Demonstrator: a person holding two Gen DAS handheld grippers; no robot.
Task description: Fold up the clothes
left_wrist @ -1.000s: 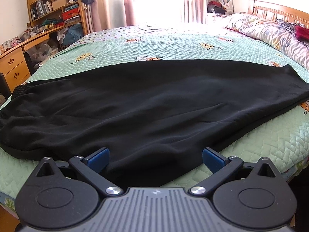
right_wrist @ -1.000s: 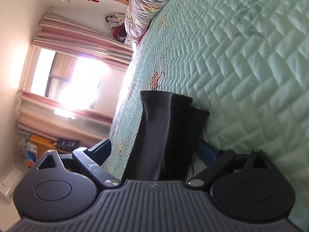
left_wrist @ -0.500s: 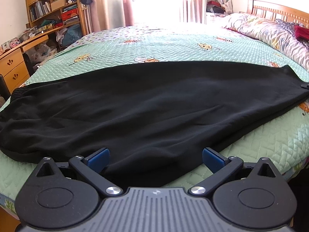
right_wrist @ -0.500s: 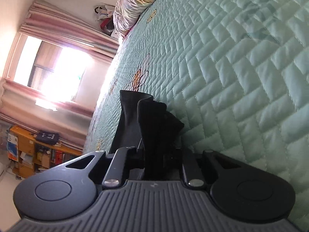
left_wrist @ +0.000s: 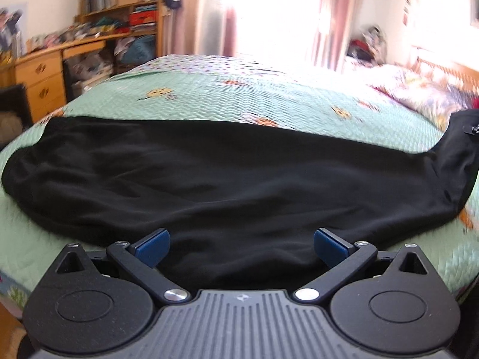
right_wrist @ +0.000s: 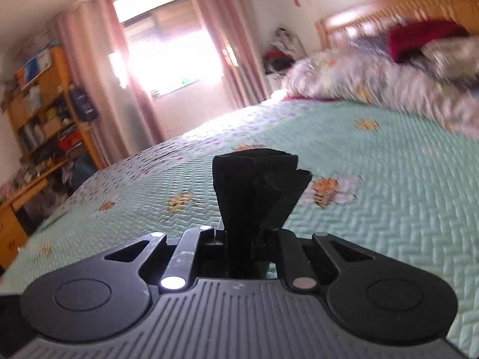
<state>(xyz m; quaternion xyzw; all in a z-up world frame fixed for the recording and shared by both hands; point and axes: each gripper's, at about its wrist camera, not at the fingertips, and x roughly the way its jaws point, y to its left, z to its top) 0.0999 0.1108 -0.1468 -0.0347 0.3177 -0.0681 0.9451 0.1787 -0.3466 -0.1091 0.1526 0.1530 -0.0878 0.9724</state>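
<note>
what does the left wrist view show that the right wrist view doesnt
Only the left wrist view: the whole black garment spread across the bed, and the open left hand-held gripper. Only the right wrist view: the right hand-held gripper shut on a bunched garment end, and the wooden headboard. Both: green quilt, bookshelf, pink curtains.
</note>
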